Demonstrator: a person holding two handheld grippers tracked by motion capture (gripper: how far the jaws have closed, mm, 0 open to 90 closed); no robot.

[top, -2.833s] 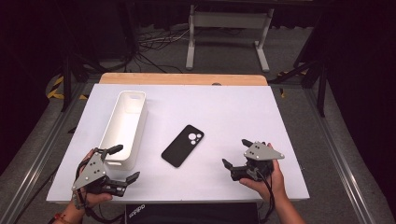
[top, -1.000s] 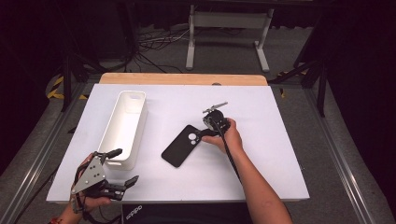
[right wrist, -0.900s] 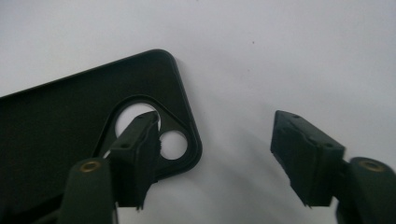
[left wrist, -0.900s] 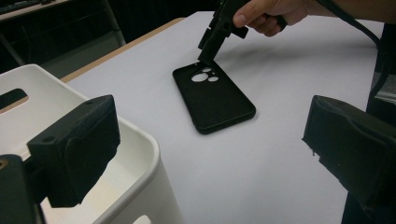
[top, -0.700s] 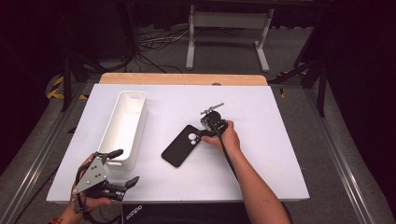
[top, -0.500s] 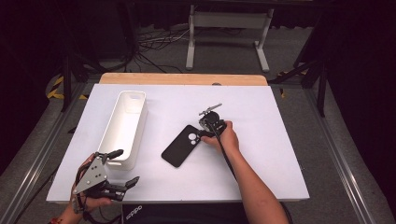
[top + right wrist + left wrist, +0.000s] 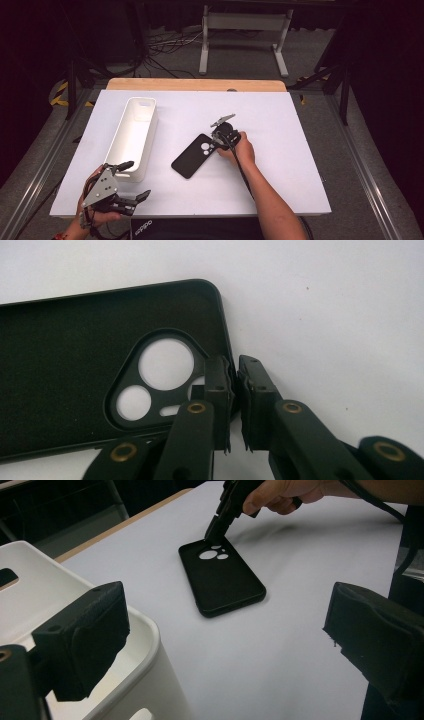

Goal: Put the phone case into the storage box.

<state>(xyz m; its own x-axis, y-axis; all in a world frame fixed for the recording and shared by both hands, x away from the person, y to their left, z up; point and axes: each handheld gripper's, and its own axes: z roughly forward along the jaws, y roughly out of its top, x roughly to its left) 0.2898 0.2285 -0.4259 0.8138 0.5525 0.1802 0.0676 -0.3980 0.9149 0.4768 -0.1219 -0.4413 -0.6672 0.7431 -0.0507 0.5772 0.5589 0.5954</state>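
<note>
A black phone case point(image 7: 192, 156) lies inside-up in the middle of the white table point(image 7: 290, 150), camera cutouts toward the far end. My right gripper point(image 7: 216, 141) points down at that far end. In the right gripper view its jaws point(image 7: 235, 380) have just been closing and now pinch the case's side wall point(image 7: 65, 340) beside the cutouts. My left gripper point(image 7: 138, 178) is held near the front left corner, open with nothing between its jaws. In the left gripper view point(image 7: 232, 635) it looks across at the case point(image 7: 225, 585) and the right gripper point(image 7: 216, 530).
A long white bin point(image 7: 150, 131) stands left of the case, its near end point(image 7: 145, 630) just beside my left gripper. A wooden strip point(image 7: 195, 84) edges the table's far side. Dark floor, cables and a metal stand lie beyond.
The right hand has come from the table's front right to the far end of the case, where its jaws have shut on the rim. The left gripper has stayed put.
</note>
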